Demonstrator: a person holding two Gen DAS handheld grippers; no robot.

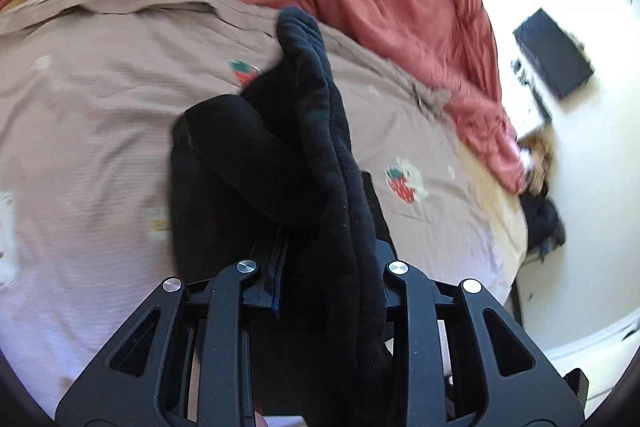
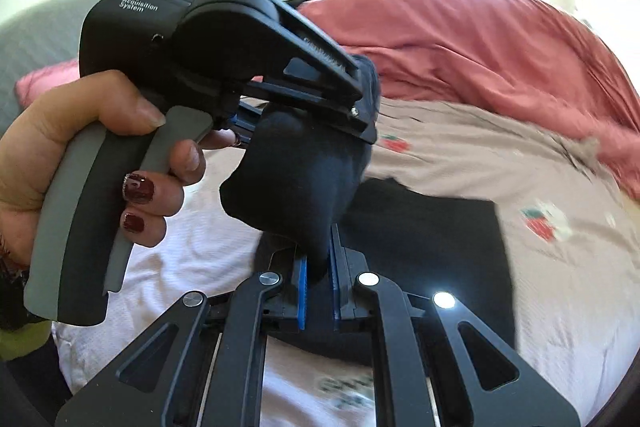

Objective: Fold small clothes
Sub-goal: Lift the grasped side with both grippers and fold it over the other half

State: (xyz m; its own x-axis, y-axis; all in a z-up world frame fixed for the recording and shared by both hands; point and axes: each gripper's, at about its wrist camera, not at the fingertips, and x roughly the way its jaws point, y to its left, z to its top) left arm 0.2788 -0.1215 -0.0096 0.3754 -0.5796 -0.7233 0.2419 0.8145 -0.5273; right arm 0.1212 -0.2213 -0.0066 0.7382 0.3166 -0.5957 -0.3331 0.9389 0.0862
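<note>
Black garment [image 2: 304, 167], small and soft, hangs in the air between our two tongs above the bed.

Our left gripper [image 2: 360, 99] pinches one end of the cloth and our right gripper [image 2: 318, 267] is pressed together on the other. A flat black piece [image 2: 432, 227] lies below on the beige strawberry-print sheet [image 1: 100, 99]. We judge that we should keep both pinches firm, line up the edges, then lower evenly.

sock [image 2: 296, 163] between both claws, above sheet [image 2: 460, 147] | blanket [image 2: 460, 31] behind sheet
</note>
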